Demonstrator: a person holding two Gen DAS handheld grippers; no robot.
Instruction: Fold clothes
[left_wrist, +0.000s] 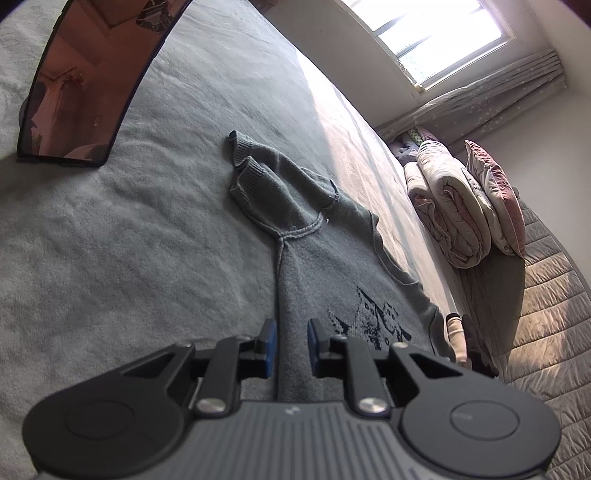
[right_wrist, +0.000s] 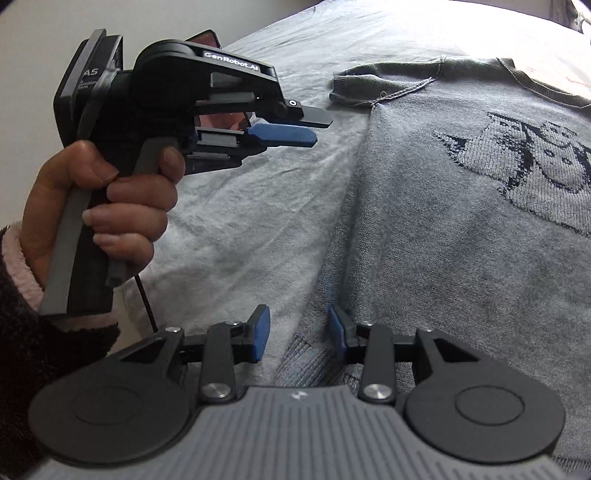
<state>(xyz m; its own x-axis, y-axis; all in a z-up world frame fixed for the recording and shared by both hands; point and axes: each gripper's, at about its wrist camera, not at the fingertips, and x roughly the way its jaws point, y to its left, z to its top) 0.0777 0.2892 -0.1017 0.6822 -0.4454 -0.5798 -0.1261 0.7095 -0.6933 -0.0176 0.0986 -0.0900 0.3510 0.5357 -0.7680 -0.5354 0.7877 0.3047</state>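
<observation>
A grey knit sweater (left_wrist: 332, 258) with a dark pixel pattern on its chest lies flat on the bed; it also shows in the right wrist view (right_wrist: 461, 229). One sleeve (left_wrist: 258, 177) is folded over the body near the shoulder. My left gripper (left_wrist: 291, 343) is open and empty, hovering just above the sweater's side edge. In the right wrist view the left gripper (right_wrist: 314, 127) is held in a hand above the sheet, left of the sweater. My right gripper (right_wrist: 299, 332) is open and empty over the sweater's ribbed hem corner (right_wrist: 299, 354).
The bed has a light grey sheet (left_wrist: 110, 240). A curved reddish mirror-like panel (left_wrist: 85, 81) stands at the far left. A rolled duvet (left_wrist: 454, 206) and a pink pillow (left_wrist: 498, 195) lie at the right by a quilted mattress. A window is behind.
</observation>
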